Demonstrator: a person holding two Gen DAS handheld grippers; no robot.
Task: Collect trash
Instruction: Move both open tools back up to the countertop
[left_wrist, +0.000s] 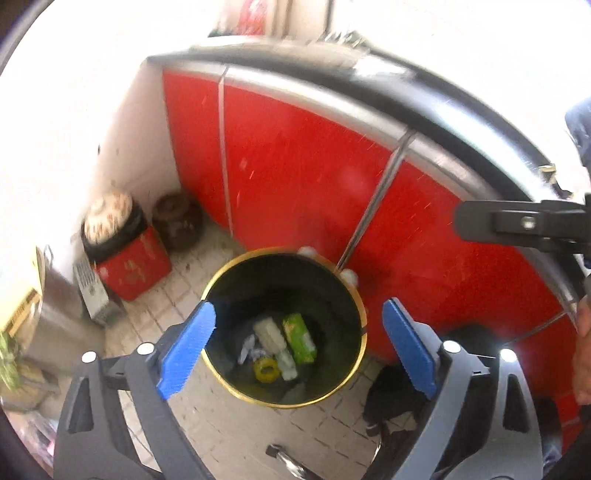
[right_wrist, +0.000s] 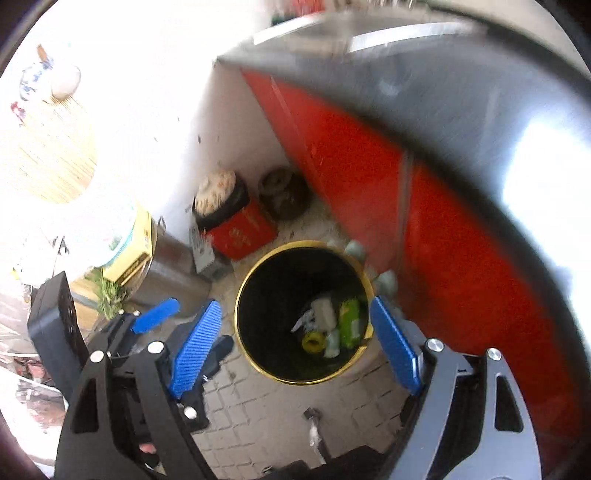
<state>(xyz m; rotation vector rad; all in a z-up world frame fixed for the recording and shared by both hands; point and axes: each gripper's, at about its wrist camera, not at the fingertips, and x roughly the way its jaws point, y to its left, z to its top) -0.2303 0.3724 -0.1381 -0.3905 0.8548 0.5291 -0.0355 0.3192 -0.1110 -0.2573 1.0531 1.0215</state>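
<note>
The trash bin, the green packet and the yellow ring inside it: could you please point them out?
trash bin (left_wrist: 360, 299), left wrist view, on its gold rim.
green packet (left_wrist: 300, 338), left wrist view, on its flat face.
yellow ring (right_wrist: 314, 342), right wrist view, on its band.

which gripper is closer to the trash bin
Left, probably. The left gripper hangs open above the trash bin, which looks larger in its view; the right gripper hovers open higher up.

The trash bin (left_wrist: 284, 328) is black inside with a gold rim — in it lie a green packet (left_wrist: 300, 338), a yellow ring (left_wrist: 265, 369) and a white wrapper (left_wrist: 271, 333). The cabinet doors (left_wrist: 295, 177) are red; both claws carry blue ribbed pads (left_wrist: 188, 345).
</note>
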